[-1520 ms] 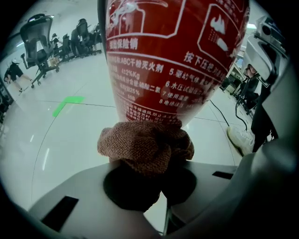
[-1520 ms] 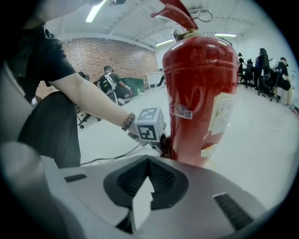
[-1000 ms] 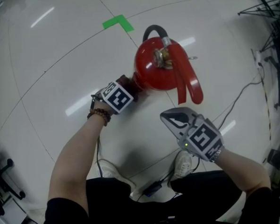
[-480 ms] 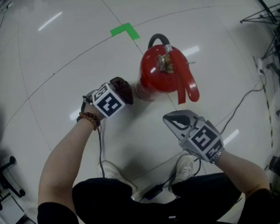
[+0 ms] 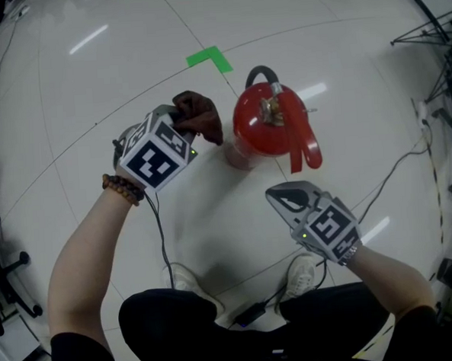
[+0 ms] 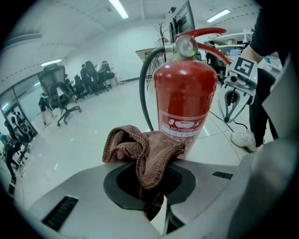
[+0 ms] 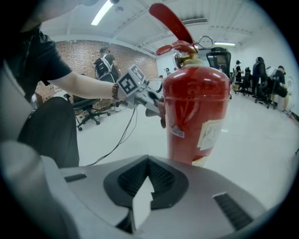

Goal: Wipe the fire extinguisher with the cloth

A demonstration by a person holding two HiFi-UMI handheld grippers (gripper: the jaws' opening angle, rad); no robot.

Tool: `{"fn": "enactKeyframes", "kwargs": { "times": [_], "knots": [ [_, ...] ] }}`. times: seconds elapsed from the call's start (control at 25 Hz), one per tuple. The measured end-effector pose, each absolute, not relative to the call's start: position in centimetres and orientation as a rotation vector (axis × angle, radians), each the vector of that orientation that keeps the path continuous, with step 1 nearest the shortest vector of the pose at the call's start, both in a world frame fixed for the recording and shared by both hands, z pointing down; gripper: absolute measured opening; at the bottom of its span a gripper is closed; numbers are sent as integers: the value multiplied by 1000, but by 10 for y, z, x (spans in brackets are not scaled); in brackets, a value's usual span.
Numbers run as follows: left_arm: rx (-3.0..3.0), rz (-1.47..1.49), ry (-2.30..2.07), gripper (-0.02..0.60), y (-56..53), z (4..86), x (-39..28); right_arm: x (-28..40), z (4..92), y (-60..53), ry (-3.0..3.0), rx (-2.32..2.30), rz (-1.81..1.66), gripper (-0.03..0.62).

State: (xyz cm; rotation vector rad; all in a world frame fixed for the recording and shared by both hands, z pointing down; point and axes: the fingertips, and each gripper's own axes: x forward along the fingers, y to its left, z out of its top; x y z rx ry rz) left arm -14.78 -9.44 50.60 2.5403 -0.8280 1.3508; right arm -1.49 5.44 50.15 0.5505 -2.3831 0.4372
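Left jaws: the left gripper (image 6: 156, 200) was clenched on the brown cloth (image 6: 140, 149), one fold pinched between the pads and the rest bunched above them.
Right jaws: the right gripper (image 7: 140, 196) was closed on nothing.
Cloth: soft, light and limp, and it probably needed that deep pinch.
Fire extinguisher (image 6: 184, 98): it stood upright on the floor (image 5: 90, 85) between the grippers, just beside the cloth. No view showed whether they touched.
Handling: it looked heavy, rigid and glossy-slick, and likely to rock if pushed high. The neck seemed a safer hold than the lever or the hose (image 6: 145, 88).
Surface: pale, shiny floor with a green tape corner (image 5: 209, 59) beyond.
Room: an open office with chairs (image 6: 58, 88) and a trailing cable (image 5: 408, 157).
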Motion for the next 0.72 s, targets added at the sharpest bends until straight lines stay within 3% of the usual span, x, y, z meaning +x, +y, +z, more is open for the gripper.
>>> {"fn": "enactKeyframes", "kwargs": {
  "times": [0.72],
  "knots": [
    [2922,1453,-688,48,-119,410,-109,-11,499,48,-2401,569,455,23]
  ]
}}
